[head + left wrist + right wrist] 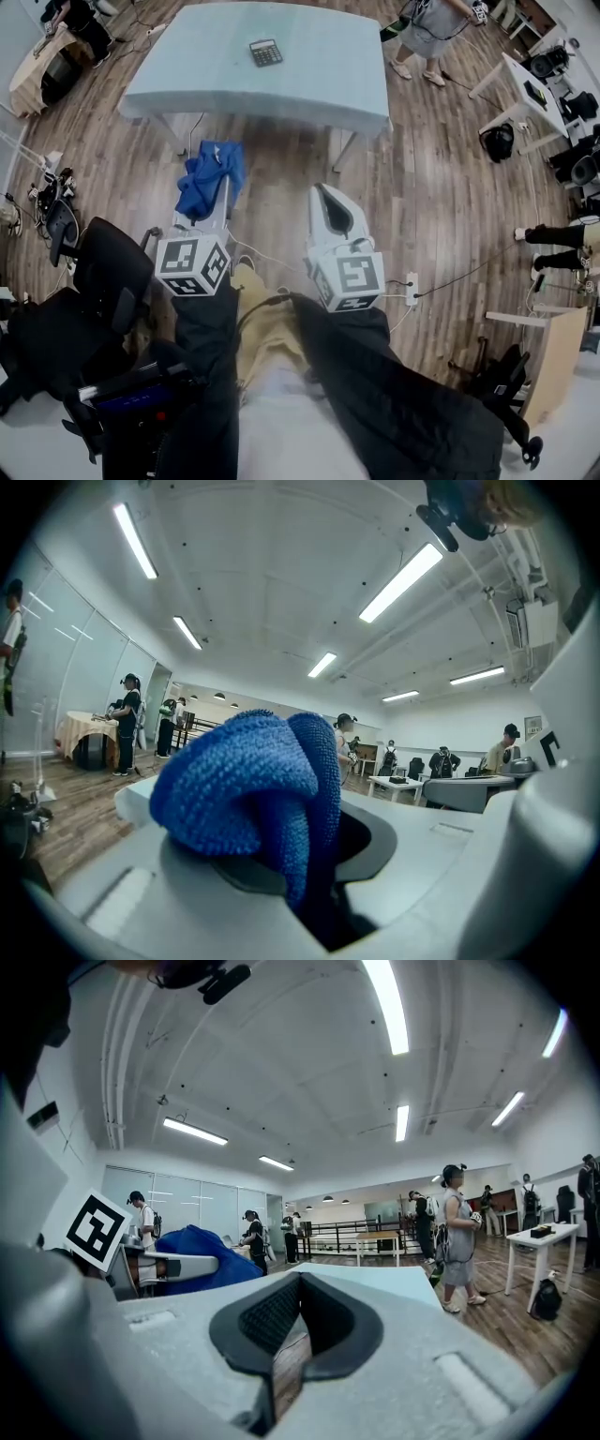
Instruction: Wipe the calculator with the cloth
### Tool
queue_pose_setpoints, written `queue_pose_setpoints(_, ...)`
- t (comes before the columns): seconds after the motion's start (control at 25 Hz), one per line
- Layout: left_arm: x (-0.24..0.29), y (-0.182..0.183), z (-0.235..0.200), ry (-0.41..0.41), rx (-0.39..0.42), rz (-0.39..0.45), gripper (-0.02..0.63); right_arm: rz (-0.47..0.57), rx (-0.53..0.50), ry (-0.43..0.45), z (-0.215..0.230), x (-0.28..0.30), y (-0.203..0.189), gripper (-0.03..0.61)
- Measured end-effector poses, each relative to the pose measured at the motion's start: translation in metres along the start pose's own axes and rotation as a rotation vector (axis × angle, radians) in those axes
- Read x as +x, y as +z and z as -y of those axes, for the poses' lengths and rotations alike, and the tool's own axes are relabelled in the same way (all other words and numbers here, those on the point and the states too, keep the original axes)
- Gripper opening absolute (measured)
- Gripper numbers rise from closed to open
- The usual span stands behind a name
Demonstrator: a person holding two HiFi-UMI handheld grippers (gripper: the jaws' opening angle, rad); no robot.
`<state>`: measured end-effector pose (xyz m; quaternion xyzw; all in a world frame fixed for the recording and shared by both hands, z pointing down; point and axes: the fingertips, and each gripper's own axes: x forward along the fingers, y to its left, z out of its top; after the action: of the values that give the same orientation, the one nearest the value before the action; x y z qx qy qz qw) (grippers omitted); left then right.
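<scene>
**Open room, wood floor, strip lighting**

Plank wood floor (441, 187) runs throughout. A pale blue table (281, 84) stands far ahead, with white desks (514, 75) far right and black chairs (108, 267) near left. Strip lights (384, 997) cross the white ceiling (281, 574). Glass partitions (187, 1204) and a dark railing (328, 1237) close the far end.

Pale blue table (309, 75) sits at twelve o'clock on the wood floor (441, 187). A person in grey (429, 26) stands at one o'clock, a black bag (497, 142) at two. Black office chair (108, 272) at nine.
</scene>
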<state>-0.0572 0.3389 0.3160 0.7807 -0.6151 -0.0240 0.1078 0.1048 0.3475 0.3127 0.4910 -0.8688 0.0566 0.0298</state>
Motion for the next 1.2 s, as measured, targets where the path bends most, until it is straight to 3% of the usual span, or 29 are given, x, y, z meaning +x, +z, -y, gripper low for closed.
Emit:
queue_pose_setpoints(0.48,0.05,-0.007,-0.032,0.01,-0.009,0.02,0.071,-0.031,-0.016,0.006,0.014,0.048,-0.022,0.0)
queue_pose_setpoints(0.76,0.12,0.01,-0.062,0.002,-0.006,0.041,0.071,-0.028,-0.029,0.0,0.04,0.121,-0.011,0.0)
queue_pose_setpoints(1.2,0.245,0.017,-0.134,-0.02,-0.023,-0.028,0.069,-0.058,-0.004,-0.019,0.071,0.259,-0.004,0.0)
